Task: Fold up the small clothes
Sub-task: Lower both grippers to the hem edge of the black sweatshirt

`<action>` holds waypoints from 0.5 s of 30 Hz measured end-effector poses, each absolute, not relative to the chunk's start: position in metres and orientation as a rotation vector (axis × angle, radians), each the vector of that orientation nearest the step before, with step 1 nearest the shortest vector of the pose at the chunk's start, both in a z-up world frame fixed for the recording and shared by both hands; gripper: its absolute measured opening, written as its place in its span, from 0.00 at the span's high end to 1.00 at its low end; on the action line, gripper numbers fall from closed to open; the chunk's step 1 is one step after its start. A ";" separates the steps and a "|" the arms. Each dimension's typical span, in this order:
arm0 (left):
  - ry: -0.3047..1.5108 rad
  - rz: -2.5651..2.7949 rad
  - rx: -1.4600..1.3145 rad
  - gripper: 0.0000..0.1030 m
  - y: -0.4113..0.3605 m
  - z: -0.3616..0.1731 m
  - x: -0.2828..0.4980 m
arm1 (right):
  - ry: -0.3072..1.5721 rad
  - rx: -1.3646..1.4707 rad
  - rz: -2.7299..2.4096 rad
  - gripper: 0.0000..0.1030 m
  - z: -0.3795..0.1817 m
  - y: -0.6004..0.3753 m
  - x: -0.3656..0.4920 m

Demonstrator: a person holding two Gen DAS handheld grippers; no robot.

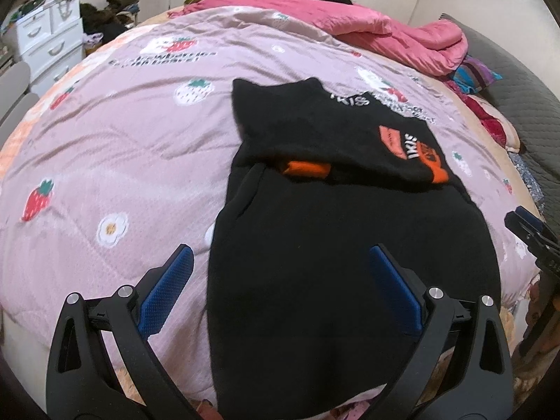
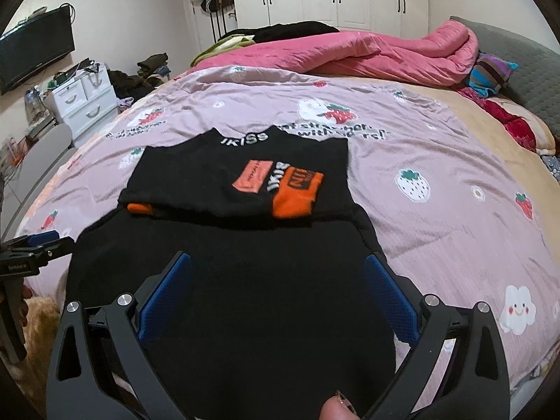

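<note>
A small black garment (image 1: 332, 245) (image 2: 245, 280) with orange patches and white lettering lies flat on the pink strawberry-print bedspread (image 1: 122, 161) (image 2: 437, 182). Its sleeves are folded across the chest, and the collar end points away from me. My left gripper (image 1: 280, 259) hovers open over the garment's near left edge, with nothing between its blue pads (image 1: 164, 290). My right gripper (image 2: 278, 266) hovers open over the garment's near right part, also holding nothing. Each gripper shows at the edge of the other's view: the right one (image 1: 535, 241) and the left one (image 2: 38, 245).
A crumpled pink duvet (image 2: 367, 52) and dark clothes lie at the far side of the bed. Striped and red cloths (image 2: 497, 80) sit by the grey headboard (image 2: 532, 70) on the right. White drawers (image 2: 84, 101) and a TV (image 2: 35, 52) stand left. A fingertip (image 2: 332, 409) shows at the bottom.
</note>
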State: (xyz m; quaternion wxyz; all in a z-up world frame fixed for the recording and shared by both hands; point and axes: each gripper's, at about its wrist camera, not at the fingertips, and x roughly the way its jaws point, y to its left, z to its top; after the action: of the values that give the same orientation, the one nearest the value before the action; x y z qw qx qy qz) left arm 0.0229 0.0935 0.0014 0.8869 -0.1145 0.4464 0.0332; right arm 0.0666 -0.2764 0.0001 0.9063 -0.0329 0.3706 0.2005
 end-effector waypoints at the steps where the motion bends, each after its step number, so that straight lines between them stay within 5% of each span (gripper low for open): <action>1: 0.934 0.075 -0.237 0.09 0.096 -0.001 0.021 | 0.769 -0.069 0.412 0.04 -0.001 -0.278 0.066; 15: 0.986 0.094 -0.232 0.09 0.106 -0.020 -0.004 | 0.831 -0.075 0.366 0.04 -0.025 -0.305 0.054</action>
State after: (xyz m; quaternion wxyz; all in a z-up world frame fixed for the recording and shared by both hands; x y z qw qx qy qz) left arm -0.0036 0.1061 -0.0204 0.8735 -0.1112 0.4718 0.0452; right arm 0.0544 -0.3053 -0.0246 0.8981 -0.0364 0.4011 0.1768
